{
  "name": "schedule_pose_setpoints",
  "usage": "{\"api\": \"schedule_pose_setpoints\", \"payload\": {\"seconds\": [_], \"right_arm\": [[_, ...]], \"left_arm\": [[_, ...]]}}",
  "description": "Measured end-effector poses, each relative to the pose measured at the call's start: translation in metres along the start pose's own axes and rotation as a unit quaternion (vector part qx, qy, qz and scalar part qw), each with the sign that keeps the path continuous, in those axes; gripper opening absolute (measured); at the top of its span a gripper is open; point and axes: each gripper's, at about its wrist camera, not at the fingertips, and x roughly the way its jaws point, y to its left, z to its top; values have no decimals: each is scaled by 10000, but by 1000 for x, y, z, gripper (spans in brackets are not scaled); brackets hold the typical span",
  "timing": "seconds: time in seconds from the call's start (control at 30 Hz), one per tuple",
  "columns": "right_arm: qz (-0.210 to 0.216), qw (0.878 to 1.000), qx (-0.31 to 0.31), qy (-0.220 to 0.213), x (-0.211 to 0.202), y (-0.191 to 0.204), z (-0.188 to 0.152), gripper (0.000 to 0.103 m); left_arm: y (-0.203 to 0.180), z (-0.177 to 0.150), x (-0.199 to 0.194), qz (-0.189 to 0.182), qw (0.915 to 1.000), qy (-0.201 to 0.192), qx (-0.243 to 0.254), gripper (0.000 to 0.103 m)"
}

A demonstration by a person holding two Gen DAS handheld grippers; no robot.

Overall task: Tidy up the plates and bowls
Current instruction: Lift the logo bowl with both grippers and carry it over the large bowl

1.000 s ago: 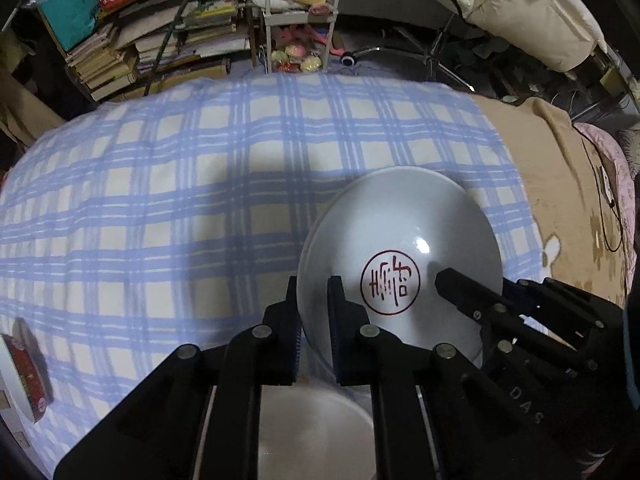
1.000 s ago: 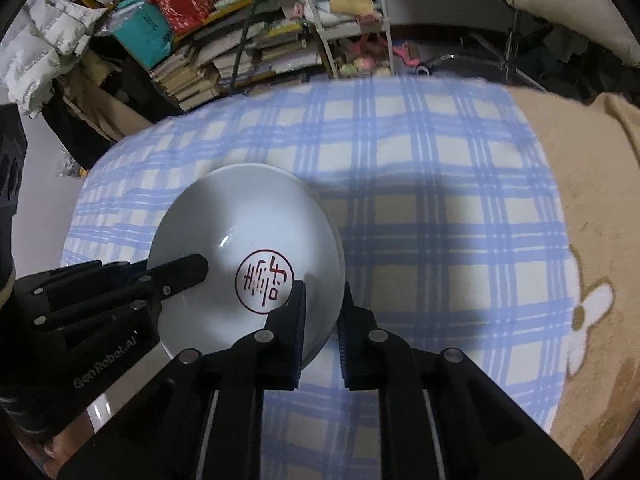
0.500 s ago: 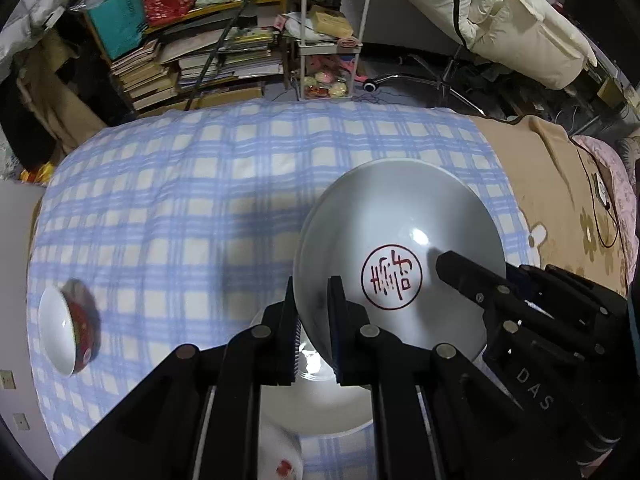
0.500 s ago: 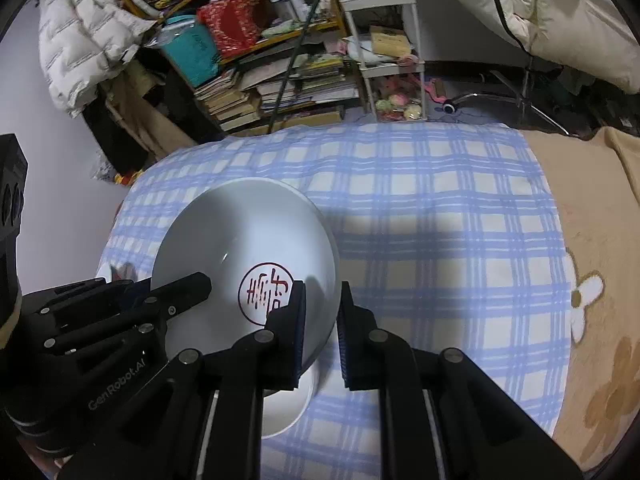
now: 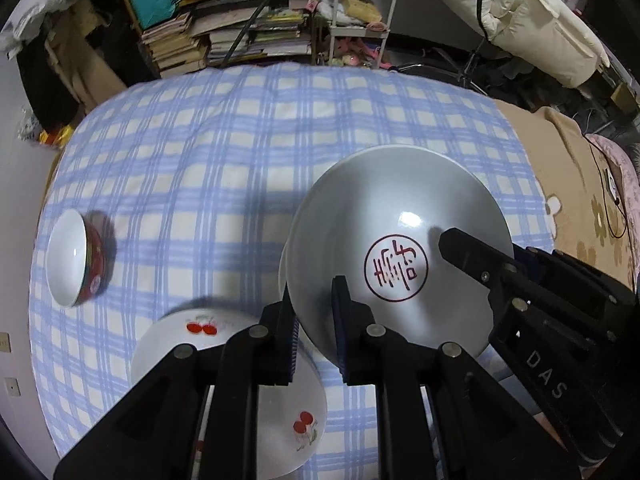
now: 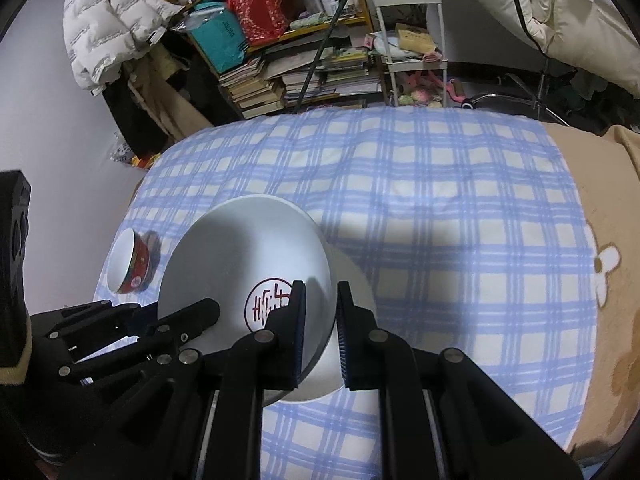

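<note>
While both grippers, left (image 5: pixel 314 306) & right (image 6: pixel 320 308), pinch opposite rims of the white bowl (image 5: pixel 400 248), it hangs above the checked cloth (image 5: pixel 248 152).

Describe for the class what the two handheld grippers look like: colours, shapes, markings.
Both the left gripper and the right gripper are matte black, with angular linkage arms joined by round silver pins. Each has two flat parallel fingers with finely ribbed pads. The right gripper's body reads "DAS" in pale letters in the left wrist view. No cables or sleeves are clearly visible.
</note>
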Motion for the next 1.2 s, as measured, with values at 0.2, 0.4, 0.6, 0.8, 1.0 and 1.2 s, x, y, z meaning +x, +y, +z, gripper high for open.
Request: {"api": "schedule_pose_setpoints", "payload": {"seconds": [0.2,0.4,0.6,0.8,1.0,1.2], "right_arm": [[136,9997,131,182,16,-5,-18,16],[63,9996,129,248,23,-9,-20,16],[-77,9992,-47,388,35,-5,-21,16],[22,9984,36,566,45,-7,-21,16],[-113,9979,-63,636,52,-6,-19,16],[-180,9978,-33,634,56,-11,-16,16]], "left_arm": [[1,-12,10,23,9999,47,-125,15],[0,-13,16,-2,9998,54,-178,15],[5,-13,26,38,9996,150,-222,15],[9,-13,33,4,9995,176,-268,15],[10,-8,41,-28,9993,220,-293,15],[10,-7,52,-96,9988,320,-368,15]]}}
